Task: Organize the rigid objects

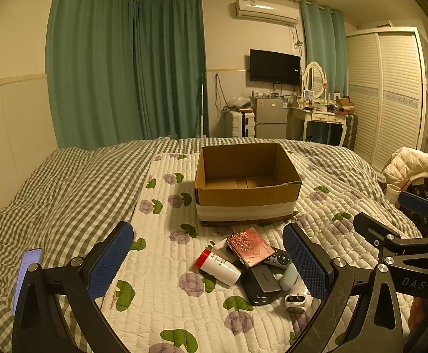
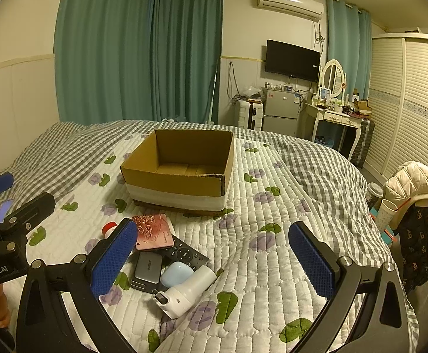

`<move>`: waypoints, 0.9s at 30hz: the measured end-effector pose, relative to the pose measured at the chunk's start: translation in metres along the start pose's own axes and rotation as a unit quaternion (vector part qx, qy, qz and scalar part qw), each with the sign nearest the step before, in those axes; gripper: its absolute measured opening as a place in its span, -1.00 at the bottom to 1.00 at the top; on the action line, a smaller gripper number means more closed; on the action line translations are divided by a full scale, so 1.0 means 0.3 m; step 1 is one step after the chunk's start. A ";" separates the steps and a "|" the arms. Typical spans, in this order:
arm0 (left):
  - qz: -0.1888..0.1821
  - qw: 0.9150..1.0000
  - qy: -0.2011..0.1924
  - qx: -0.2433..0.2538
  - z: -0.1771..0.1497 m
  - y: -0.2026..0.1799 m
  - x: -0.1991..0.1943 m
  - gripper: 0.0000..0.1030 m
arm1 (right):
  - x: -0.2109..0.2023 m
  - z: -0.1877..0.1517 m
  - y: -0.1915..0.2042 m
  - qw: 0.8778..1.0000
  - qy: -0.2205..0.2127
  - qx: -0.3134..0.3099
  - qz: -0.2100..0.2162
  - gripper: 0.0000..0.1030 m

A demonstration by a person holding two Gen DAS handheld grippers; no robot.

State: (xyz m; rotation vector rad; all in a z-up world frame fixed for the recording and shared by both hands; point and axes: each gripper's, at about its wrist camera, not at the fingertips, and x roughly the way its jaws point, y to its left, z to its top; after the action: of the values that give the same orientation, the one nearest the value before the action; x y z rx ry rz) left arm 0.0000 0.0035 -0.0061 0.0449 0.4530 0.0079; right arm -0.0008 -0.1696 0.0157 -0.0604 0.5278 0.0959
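An open, empty cardboard box (image 1: pixel 245 198) (image 2: pixel 181 186) stands on the quilted bed. In front of it lies a pile: a white bottle with a red cap (image 1: pixel 220 267), a pink patterned case (image 1: pixel 250 246) (image 2: pixel 154 231), a black remote (image 1: pixel 277 257) (image 2: pixel 184 253), a grey power bank (image 1: pixel 264 279) (image 2: pixel 147 268), a pale blue case (image 2: pixel 176 274) and a white charger (image 2: pixel 184 292) (image 1: pixel 296 300). My left gripper (image 1: pixel 211 267) is open, hovering above the pile. My right gripper (image 2: pixel 214 264) is open, just right of the pile.
A phone (image 1: pixel 25 273) lies on the checked duvet at the left. A chair with a white jacket (image 2: pixel 417 182) and a paper cup (image 2: pixel 386 214) stands at the bed's right edge. A fridge, dresser and wardrobe are at the far wall.
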 end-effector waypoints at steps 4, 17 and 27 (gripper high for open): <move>0.001 1.000 -0.001 -0.001 -0.005 -0.001 0.004 1.00 | 0.000 0.001 0.002 1.000 -0.001 -0.002 0.000 1.00; -0.004 1.000 -0.001 -0.008 0.019 0.010 0.004 1.00 | 0.000 0.006 0.008 1.000 0.003 -0.008 0.001 1.00; 0.024 1.000 0.008 0.018 0.083 0.012 0.104 1.00 | 0.038 0.136 0.004 0.999 0.026 -0.028 0.019 1.00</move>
State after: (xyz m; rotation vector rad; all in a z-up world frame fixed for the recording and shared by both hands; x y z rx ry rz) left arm 0.0388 0.0065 0.0028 0.0910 0.4676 0.0471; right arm 0.0293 -0.1641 0.0450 -0.1068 0.5786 0.1465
